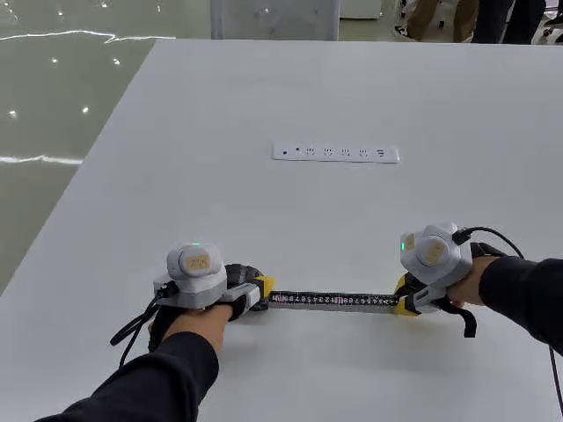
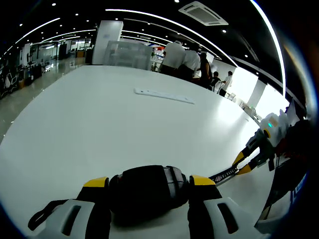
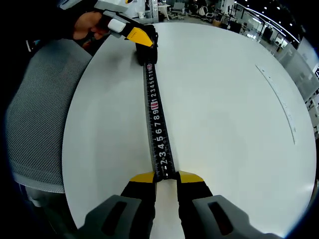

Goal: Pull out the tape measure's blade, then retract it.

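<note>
The white table (image 1: 352,97) spreads wide in front of me, with a white power strip (image 1: 335,153) lying flat well beyond my hands, toward the far side. My left gripper view takes in a group of people (image 2: 182,55) standing past the table's far end, whom the head view cuts off at the legs. My left gripper (image 2: 149,181) is clamped on the black tape measure case (image 2: 147,191), one yellow-tipped jaw on each side of it, low on the table at my near left. My right gripper (image 3: 165,177) sits apart from it to the right, jaws pinched on the free end of the blade (image 3: 157,124). The blade runs straight between the two grippers, just over the tabletop. My right gripper view alone lets me read its black and red numerals, smallest nearest my jaws.
</note>
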`<state>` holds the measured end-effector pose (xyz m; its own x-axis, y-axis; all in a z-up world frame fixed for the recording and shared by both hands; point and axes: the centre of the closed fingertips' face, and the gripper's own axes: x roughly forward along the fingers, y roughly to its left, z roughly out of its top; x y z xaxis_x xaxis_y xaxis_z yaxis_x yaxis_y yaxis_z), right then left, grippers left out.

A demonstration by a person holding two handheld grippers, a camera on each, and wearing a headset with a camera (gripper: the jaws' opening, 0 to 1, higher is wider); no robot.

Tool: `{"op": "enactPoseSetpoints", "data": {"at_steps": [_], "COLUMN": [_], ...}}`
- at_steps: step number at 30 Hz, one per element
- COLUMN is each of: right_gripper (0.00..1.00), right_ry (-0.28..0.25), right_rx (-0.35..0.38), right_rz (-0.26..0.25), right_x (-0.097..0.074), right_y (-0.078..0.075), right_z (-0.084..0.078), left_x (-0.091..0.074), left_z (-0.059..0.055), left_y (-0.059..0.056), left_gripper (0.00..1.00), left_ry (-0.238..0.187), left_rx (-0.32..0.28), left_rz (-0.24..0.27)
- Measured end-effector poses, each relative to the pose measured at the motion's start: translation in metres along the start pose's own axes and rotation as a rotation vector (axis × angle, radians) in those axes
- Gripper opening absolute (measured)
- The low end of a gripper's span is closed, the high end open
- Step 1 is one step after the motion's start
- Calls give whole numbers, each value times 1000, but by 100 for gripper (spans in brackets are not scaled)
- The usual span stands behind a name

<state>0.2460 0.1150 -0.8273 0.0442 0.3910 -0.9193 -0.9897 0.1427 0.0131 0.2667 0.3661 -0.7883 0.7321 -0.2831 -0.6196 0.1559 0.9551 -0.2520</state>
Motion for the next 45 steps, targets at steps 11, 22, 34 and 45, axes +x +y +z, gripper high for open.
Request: {"op": "enactPoseSetpoints", "data": {"at_steps": [11,22,34,45], "right_gripper": [12,12,12,12], "right_ry": [-5,-5,-14,-23], "right_rx": [14,22,50,66], "right_rz": [-11,-13,-18,-30], "right_x": [1,2,3,4], "right_y": [0,-1,0,0], "right_z": [3,4,4,7], "left_x": [-1,0,3,3], "left_z": [0,1,2,1], "left_y": [0,-3,-4,-1], "left_gripper": [58,60,62,59], "left_ry": [4,-42,-48,-39], "left_rx": [-9,36,163,194], "left_rz": [-9,38,97,110]}}
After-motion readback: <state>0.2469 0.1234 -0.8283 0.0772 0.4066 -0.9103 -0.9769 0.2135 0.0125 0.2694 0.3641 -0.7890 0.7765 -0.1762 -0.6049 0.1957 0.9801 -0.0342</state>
